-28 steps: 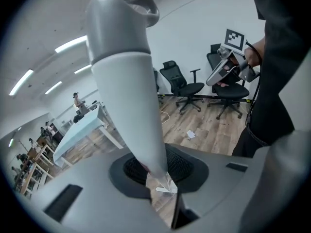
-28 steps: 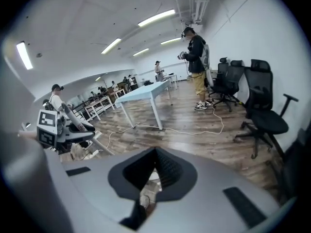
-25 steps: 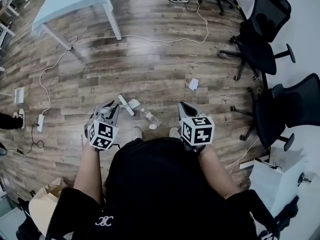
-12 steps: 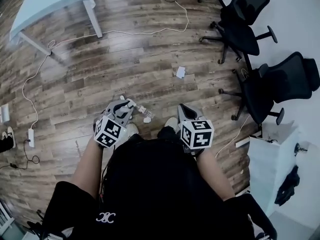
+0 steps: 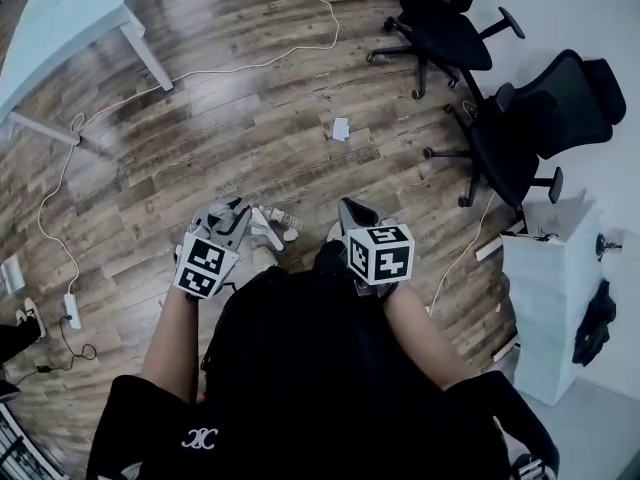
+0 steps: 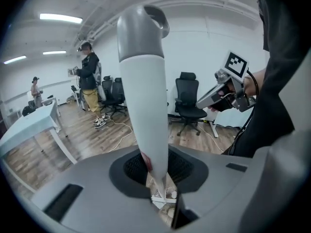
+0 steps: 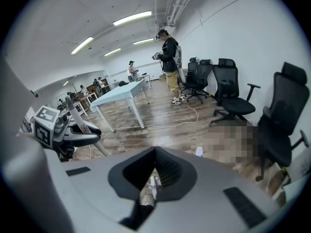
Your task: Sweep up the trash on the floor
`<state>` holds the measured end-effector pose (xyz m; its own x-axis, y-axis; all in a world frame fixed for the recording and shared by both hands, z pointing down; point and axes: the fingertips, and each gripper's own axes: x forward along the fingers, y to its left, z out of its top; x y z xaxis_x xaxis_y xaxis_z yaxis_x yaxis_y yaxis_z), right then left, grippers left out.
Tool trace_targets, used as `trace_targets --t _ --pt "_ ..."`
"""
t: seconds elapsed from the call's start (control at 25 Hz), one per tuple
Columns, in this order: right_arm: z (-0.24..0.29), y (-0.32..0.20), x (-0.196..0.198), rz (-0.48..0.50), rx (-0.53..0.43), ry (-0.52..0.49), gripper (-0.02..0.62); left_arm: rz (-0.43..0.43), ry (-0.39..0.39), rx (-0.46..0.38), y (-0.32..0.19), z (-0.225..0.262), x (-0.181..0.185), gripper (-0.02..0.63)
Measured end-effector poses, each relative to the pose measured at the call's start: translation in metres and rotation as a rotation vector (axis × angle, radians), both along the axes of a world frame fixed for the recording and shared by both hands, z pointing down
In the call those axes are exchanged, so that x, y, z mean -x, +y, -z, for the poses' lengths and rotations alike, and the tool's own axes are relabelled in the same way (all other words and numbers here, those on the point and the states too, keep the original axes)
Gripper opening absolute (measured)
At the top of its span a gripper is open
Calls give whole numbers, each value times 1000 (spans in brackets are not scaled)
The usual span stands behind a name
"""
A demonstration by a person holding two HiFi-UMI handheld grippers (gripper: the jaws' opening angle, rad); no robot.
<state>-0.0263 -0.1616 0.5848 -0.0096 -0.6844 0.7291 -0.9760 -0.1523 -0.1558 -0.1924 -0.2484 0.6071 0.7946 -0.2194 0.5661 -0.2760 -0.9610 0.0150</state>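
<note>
My left gripper (image 5: 232, 214) is shut on a white handle (image 6: 144, 106) with a grey end cap, which rises upright between its jaws; the tool's lower end is hidden. The same handle (image 7: 88, 129) crosses the left gripper in the right gripper view. Just right of the left gripper a clear plastic bottle (image 5: 282, 217) and a small crumpled white scrap (image 5: 290, 235) lie on the wood floor. A folded white paper (image 5: 341, 129) lies farther out, and the paper (image 7: 199, 151) also shows on the floor ahead. My right gripper (image 5: 348, 209) hangs beside them, shut with nothing in it.
A light blue table (image 5: 55, 30) stands at the upper left, with a white cable (image 5: 215, 71) trailing across the floor. Black office chairs (image 5: 525, 126) line the right wall by a white cabinet (image 5: 545, 293). A power strip (image 5: 70, 309) lies at the left. A person (image 6: 90, 84) stands farther back.
The view has swung, so the table, chairs and paper have slid up and to the left. Both grippers have stayed in front of the body, the left one still holding the handle.
</note>
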Motion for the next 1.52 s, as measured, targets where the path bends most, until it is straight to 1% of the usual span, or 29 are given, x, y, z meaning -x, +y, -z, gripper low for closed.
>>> trace_targets --t 0.12,0.28,0.36,0.44,0.56,0.64,0.72,0.88,1.04,1.2,1.36,1.52 --pt "3 -8 -3 3 -6 5 14 43 20 18 -10 15 0 74" --pt "2 -13 -8 -2 -1 5 14 103 107 73 -25 50 -8 74" --pt "0 -15 -13 -11 -1 0 14 116 138 63 -36 67 -17 74" --pt "-1 -15 -20 -18 -8 -4 14 107 149 35 -44 81 -31 74" --pt "-10 -11 -35 -29 -3 -14 14 79 142 -2 -52 93 -62 74" --pt "-19 -11 -52 -43 11 -37 14 73 134 -17 -59 97 -86 74" --pt "-25 -14 -77 -63 10 -71 14 72 127 -31 -64 102 -115 74" --pt "-27 -24 -144 -94 -5 -118 14 77 127 -59 -73 118 -180 72" --pt "-27 -31 -212 -121 -23 -127 14 81 132 -74 -90 125 -248 72" --pt "-34 -32 -269 -132 -16 -141 14 57 116 -84 -106 116 -327 72" --pt "-45 -16 -319 -144 14 -150 14 9 115 -107 -111 104 -412 72" --pt "-52 -1 -368 -166 42 -118 14 -33 102 -142 -119 83 -494 72"
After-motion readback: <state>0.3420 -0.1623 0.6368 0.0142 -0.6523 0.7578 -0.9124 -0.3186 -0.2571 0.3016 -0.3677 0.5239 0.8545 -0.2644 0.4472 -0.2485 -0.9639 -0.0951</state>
